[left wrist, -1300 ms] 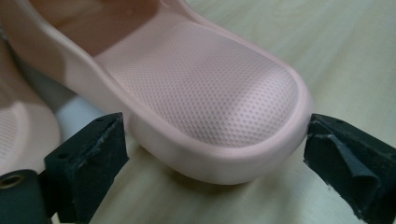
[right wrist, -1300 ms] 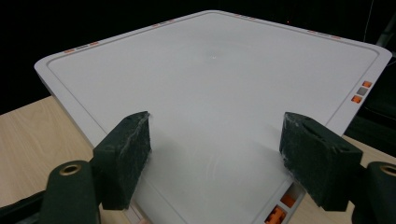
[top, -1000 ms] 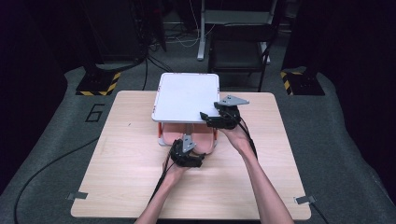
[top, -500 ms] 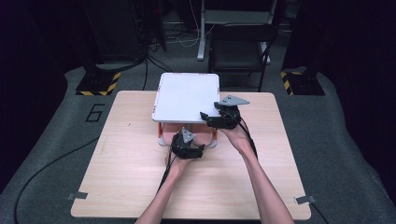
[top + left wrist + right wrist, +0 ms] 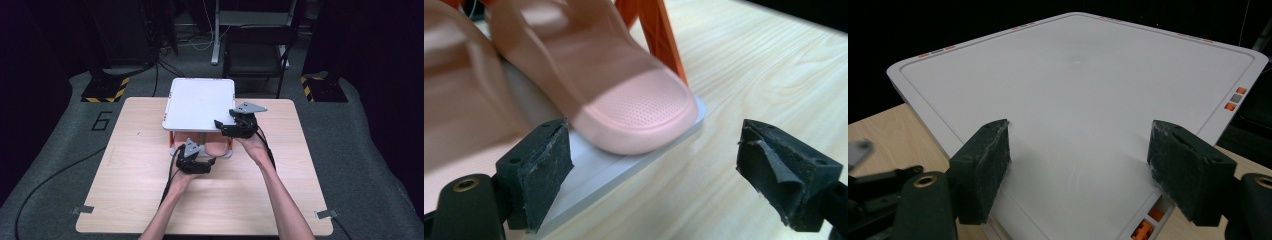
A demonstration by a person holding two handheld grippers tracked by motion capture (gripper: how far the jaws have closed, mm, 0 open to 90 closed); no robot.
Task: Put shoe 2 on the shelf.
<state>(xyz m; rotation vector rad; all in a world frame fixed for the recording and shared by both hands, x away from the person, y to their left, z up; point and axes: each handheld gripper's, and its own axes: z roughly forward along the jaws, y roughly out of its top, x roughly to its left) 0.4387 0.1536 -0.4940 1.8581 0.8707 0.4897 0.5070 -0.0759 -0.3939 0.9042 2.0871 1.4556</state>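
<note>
my left tool (image 5: 651, 165), spread and empty, faces the soft, light pink foam slipper (image 5: 624, 100) on the rack's white lower shelf (image 5: 624, 162); grip its thick toe edge.

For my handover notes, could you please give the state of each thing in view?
Pink slippers: lying on the lower shelf, not gripped.
White rack: upright on the table, top bare.
Left gripper: open, at slipper toe.
Right gripper: open, over the rack's top corner.
</note>
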